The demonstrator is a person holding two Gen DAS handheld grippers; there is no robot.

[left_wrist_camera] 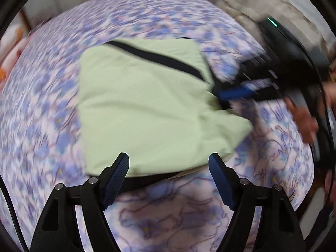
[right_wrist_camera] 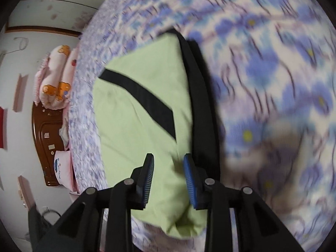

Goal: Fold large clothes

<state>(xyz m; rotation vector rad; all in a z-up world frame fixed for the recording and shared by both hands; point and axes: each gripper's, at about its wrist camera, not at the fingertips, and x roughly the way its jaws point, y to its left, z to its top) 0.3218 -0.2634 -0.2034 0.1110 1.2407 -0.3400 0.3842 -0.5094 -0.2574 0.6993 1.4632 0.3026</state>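
Green folded garment (left_wrist_camera: 147, 105) lies flat on bed (left_wrist_camera: 52, 84); left claw (left_wrist_camera: 169, 163) wide, empty; right claw (right_wrist_camera: 169, 161) narrow, straddling its edge, apparently released.

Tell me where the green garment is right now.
The green garment lies folded on the floral bedsheet, centre of the left wrist view, ahead of the left gripper.

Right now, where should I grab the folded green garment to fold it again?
Grip the green garment at its near corner by the black hem, coming from the near edge with the left gripper, whose jaws stand open. That edge lies flat on the floral bedsheet, free and closest.
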